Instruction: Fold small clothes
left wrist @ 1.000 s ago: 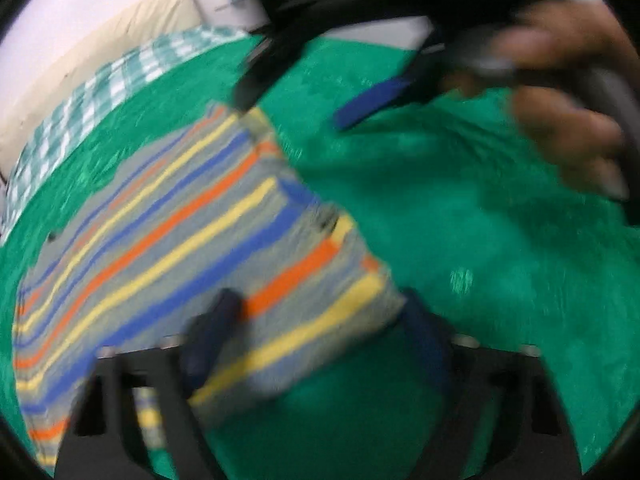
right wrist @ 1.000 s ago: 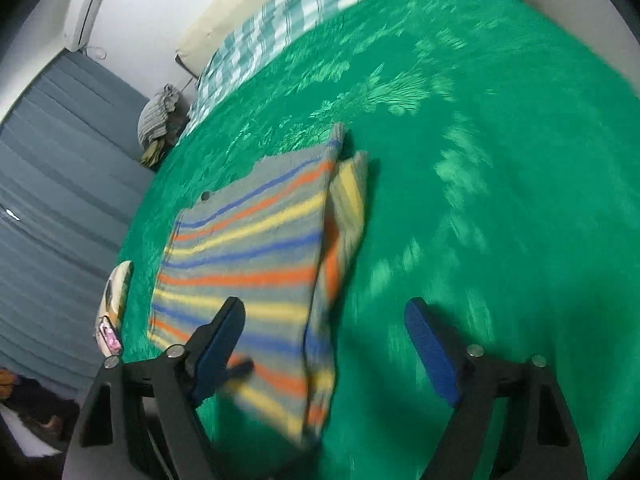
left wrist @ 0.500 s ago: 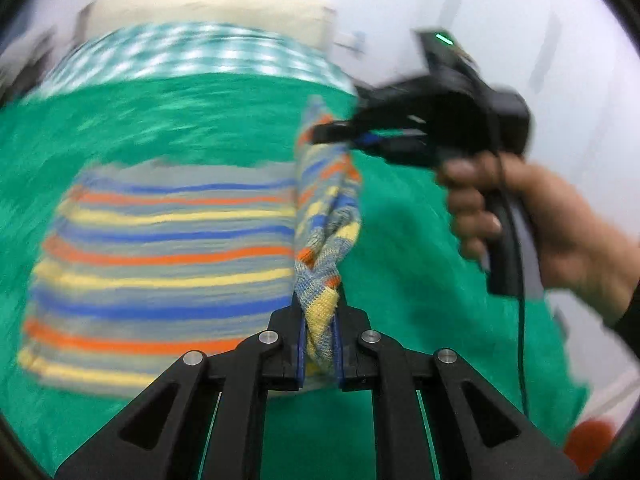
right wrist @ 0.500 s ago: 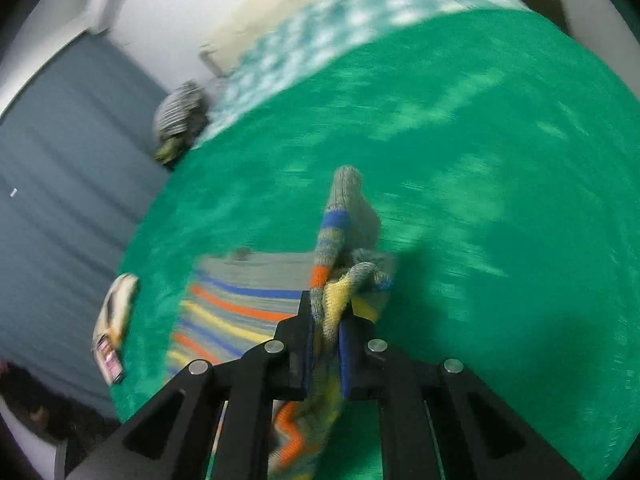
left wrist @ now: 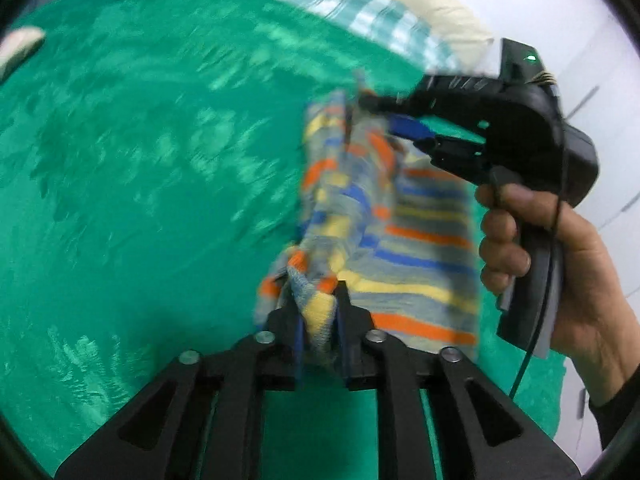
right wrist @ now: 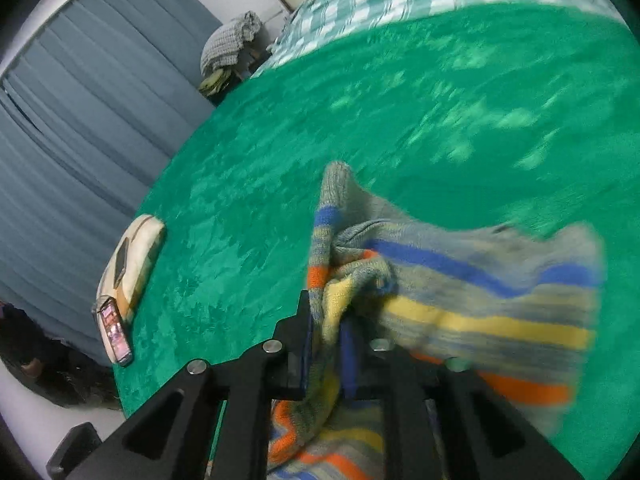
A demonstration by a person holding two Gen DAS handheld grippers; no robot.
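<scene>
Knitted striped garment, plush green blanket

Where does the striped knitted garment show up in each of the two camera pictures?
Left wrist view: the striped knitted garment hangs right of centre, pinched at the bottom by the near jaws and at its top edge by the right gripper.
Right wrist view: it fills the lower right, gathered between the near jaws.
Shared landmark: the green bedcover beneath it.

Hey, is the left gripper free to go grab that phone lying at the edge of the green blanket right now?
Probably not yet. The left gripper has the striped garment between its fingers, though they are opening. The phone lies apart at the edge of the green blanket, nothing around it.
</scene>
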